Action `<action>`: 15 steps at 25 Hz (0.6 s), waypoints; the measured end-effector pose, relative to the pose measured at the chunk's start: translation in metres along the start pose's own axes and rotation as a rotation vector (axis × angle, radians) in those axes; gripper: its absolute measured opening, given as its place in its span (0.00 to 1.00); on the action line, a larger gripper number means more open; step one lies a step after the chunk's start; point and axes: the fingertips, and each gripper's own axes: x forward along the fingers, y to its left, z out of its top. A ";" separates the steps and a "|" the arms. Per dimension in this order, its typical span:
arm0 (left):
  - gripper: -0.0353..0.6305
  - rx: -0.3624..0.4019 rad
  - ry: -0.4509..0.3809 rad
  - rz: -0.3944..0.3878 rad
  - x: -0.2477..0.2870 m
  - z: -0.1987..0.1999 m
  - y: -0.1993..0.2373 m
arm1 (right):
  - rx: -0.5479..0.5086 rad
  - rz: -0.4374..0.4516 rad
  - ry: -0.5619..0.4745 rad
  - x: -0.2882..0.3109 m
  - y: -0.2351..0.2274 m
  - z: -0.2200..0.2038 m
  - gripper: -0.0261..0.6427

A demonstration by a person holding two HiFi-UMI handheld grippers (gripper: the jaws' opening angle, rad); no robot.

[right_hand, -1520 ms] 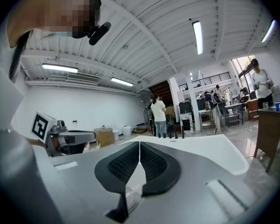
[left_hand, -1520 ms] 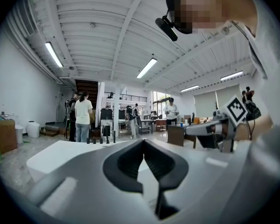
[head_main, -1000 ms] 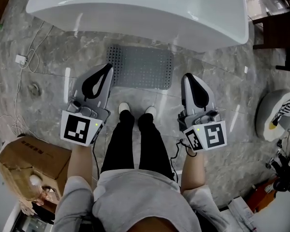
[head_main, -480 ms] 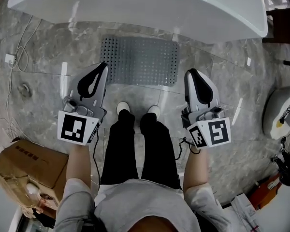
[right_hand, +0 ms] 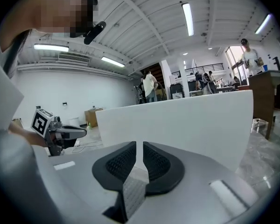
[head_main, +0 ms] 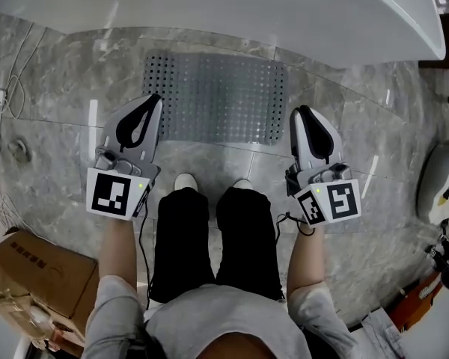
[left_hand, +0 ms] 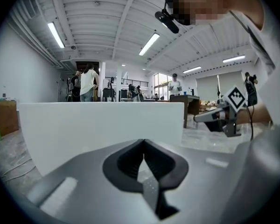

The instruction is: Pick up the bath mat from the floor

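Observation:
The grey perforated bath mat (head_main: 217, 96) lies flat on the marble floor in front of the white bathtub (head_main: 209, 6). My left gripper (head_main: 153, 99) hangs over the mat's near left corner, jaws shut with nothing in them; its own view shows the tips (left_hand: 143, 143) meeting. My right gripper (head_main: 300, 112) hovers by the near right corner. Its jaws (right_hand: 139, 146) have just been opening and stand a narrow slit apart with nothing between them. A strip of the dotted mat (right_hand: 132, 190) shows through that slit. Neither gripper touches the mat.
The person's legs (head_main: 213, 230) and white shoes (head_main: 185, 182) stand just behind the mat. A cardboard box (head_main: 30, 275) sits lower left, cables (head_main: 7, 88) and a floor drain (head_main: 19, 149) at left, a white object (head_main: 441, 178) at right. The tub wall (left_hand: 98, 125) rises close ahead.
The person has crouched: both grippers have sunk toward the floor, and the mat and tub look larger and nearer. The gripper tips now sit at the mat's near corners.

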 end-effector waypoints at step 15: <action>0.06 0.021 0.013 0.003 0.059 -0.155 0.021 | -0.018 0.000 -0.026 0.074 -0.038 -0.140 0.13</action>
